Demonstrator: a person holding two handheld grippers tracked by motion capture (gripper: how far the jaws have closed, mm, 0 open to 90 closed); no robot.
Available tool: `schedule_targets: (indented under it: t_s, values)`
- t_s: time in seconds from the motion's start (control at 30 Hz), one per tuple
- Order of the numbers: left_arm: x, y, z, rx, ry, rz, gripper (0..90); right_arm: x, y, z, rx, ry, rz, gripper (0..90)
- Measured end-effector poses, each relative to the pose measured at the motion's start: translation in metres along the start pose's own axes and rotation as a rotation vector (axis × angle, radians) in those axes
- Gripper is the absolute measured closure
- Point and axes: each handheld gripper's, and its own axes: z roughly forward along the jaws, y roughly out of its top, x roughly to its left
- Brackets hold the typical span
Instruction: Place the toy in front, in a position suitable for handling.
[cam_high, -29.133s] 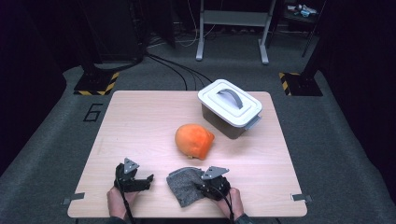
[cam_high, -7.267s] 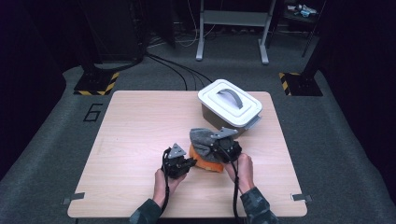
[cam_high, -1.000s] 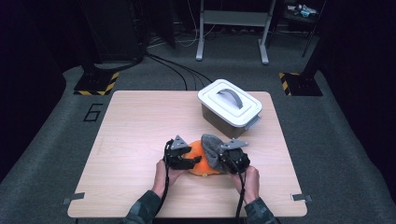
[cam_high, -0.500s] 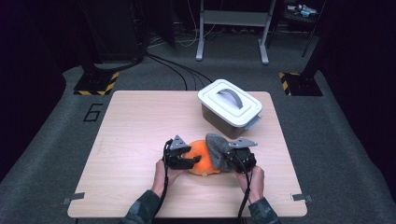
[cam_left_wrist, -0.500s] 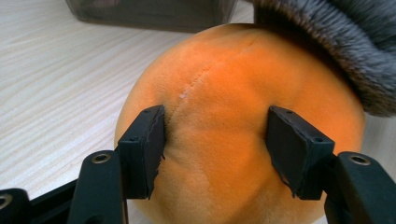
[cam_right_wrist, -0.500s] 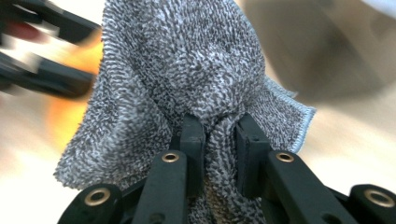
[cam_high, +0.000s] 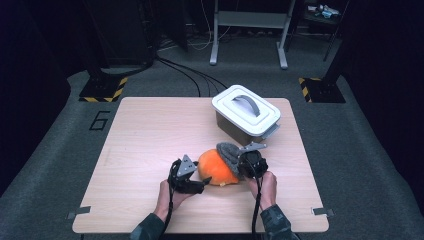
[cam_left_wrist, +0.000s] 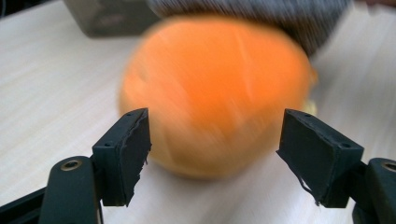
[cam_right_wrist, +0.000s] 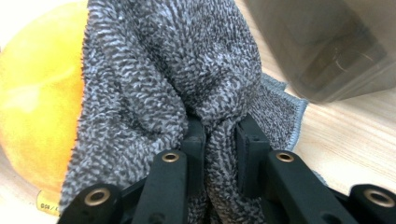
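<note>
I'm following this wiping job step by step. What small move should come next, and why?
Probably close the left tool on the orange ball to steady it: its jaws have just been opening and stand apart beside the ball, while the right tool grips the grey cloth draped against it.

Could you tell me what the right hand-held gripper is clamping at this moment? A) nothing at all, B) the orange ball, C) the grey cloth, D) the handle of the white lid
C: in the right gripper view the right hand-held gripper has its jaws pinched on a fold of the grey cloth, which drapes against the orange ball.
</note>
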Motion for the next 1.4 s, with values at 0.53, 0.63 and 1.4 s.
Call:
schedule_targets:
  t_s: [0.53, 0.63, 1.4]
  values:
    - [0.003, 0.009, 0.017, 0.037, 0.008, -0.074, 68.9, -0.002, -0.003, -0.017, -0.056, -0.046, -0.021, 76.2]
    - [0.01, 0.016, 0.008, 0.035, -0.069, -0.153, 70.5, 0.006, 0.005, -0.04, -0.116, -0.052, -0.062, 76.2]
    - [0.016, 0.014, 0.015, -0.047, -0.069, -0.209, 69.9, 0.018, 0.039, -0.002, -0.037, -0.016, -0.114, 76.8]
